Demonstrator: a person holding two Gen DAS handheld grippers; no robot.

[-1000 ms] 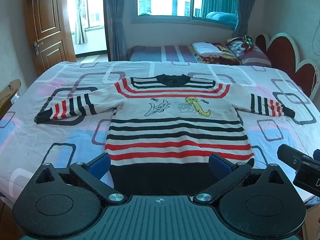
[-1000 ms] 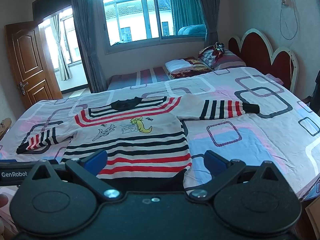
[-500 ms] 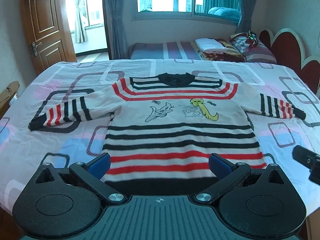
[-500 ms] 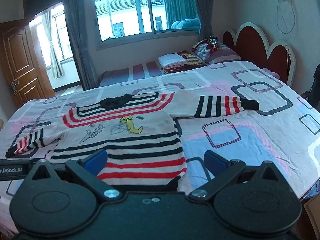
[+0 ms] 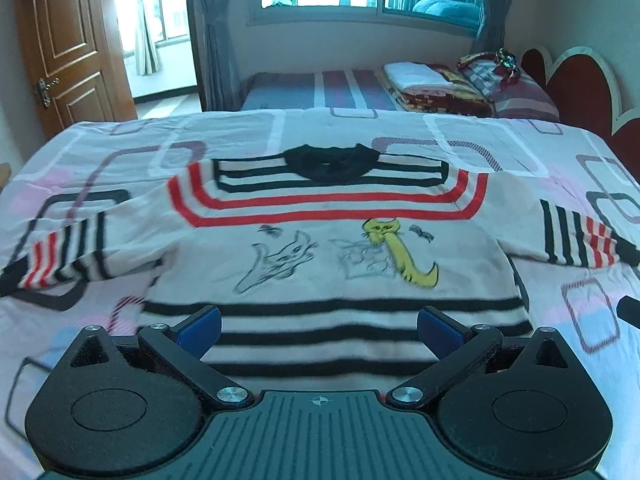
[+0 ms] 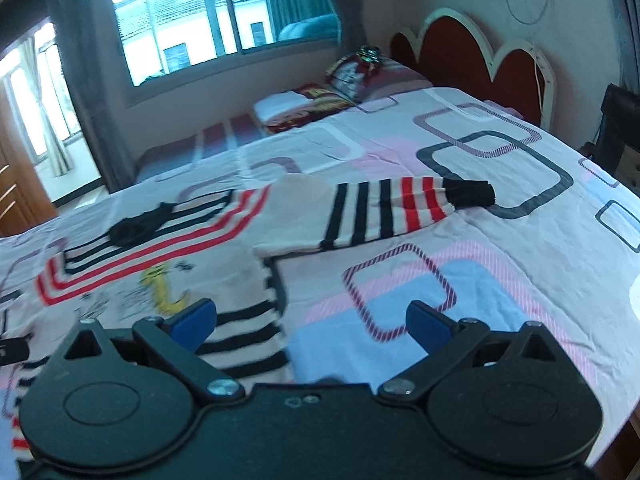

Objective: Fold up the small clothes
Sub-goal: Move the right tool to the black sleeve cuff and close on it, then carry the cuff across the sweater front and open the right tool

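Note:
A small cream sweater [image 5: 328, 248] with red and black stripes, a black collar and cat drawings lies flat and face up on the bed, both sleeves spread out. My left gripper [image 5: 319, 326] is open and empty, low over the sweater's striped lower body. My right gripper [image 6: 311, 322] is open and empty, over the sweater's right side seam and the sheet beside it. The right sleeve [image 6: 400, 210] with its black cuff lies ahead of it. The sweater's hem is hidden behind both grippers.
The bed sheet [image 6: 520, 240] has pink, blue and grey rectangles. A red scalloped headboard [image 6: 472, 60] stands at the right. Folded blankets and pillows [image 5: 452, 84] lie on a second bed by the window. A wooden door [image 5: 68, 44] is at the left.
Both grippers have moved forward and lower over the sweater. The right gripper has also turned to the right, toward the right sleeve. The sweater has not moved.

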